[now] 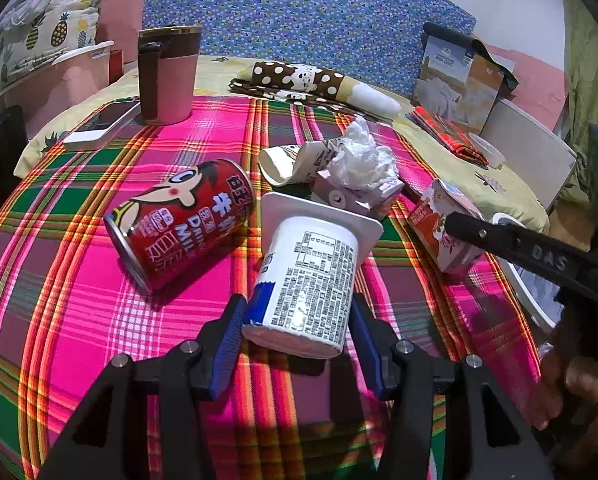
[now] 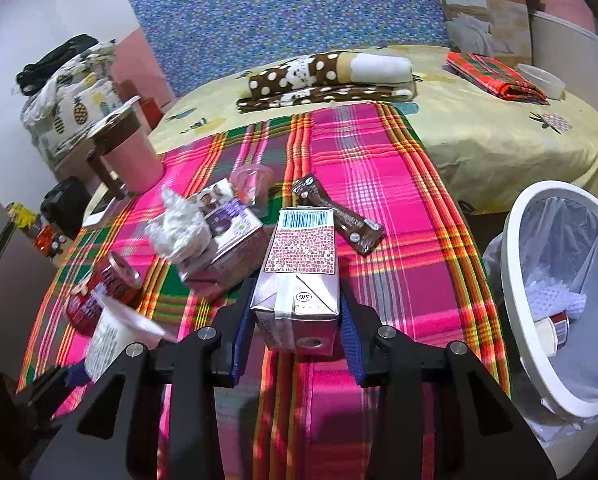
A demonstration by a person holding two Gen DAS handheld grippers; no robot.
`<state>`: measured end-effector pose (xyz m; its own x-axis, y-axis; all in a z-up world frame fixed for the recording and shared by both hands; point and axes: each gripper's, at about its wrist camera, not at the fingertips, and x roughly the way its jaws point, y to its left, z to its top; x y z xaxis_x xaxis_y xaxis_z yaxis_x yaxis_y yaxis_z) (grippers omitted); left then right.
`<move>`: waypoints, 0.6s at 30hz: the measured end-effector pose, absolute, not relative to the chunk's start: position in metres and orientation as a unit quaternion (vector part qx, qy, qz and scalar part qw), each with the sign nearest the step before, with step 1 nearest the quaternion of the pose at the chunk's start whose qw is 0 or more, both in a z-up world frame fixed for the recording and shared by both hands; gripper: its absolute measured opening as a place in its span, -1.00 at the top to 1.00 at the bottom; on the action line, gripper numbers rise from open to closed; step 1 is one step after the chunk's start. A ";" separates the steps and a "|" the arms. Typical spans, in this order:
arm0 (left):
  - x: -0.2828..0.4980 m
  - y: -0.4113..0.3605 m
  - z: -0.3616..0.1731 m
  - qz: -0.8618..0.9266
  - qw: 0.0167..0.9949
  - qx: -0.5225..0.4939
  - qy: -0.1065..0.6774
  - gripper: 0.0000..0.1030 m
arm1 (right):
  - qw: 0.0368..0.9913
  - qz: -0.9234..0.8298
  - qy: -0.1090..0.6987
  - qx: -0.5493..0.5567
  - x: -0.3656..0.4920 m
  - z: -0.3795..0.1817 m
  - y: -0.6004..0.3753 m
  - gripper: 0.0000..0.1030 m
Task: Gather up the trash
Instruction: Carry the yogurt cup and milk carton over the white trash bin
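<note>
1. The jaws of the left gripper (image 1: pixel 297 334) are closed on a white yogurt cup (image 1: pixel 305 280), held tilted with its mouth facing away, just above the plaid cloth (image 1: pixel 79 300)
2. The jaws of the right gripper (image 2: pixel 297 326) clamp a pinkish drink carton (image 2: pixel 299 272), its barcode end pointing away
3. A white bin (image 2: pixel 515 280) lined with clear plastic stands just right of the carton, already holding some rubbish
4. To finish this step well, carry each item fully over the bin's rim before letting go, keeping the cup's mouth clear of the cloth
5. Still lying on the cloth: a red can (image 1: pixel 179 220) reading "Drink Milk" beside Chinese characters, crumpled tissue (image 1: pixel 363 156), a brown wrapper (image 2: pixel 337 214)
6. The carton's base shows "SIG"; the cup's small print is unreadable
</note>
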<state>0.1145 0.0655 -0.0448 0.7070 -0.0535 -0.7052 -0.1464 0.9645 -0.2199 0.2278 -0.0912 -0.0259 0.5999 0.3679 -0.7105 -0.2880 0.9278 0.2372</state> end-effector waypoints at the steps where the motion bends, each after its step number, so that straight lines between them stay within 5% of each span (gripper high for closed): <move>1: 0.114 0.064 -0.045 0.025 0.915 -0.130 0.382 -0.04 | 0.892 0.188 0.408 0.049 0.224 -0.026 -0.094 0.21; 18: 0.095 0.017 -0.021 -0.006 0.923 -0.107 0.371 -0.04 | 0.899 0.192 0.389 0.065 0.184 -0.011 -0.139 0.22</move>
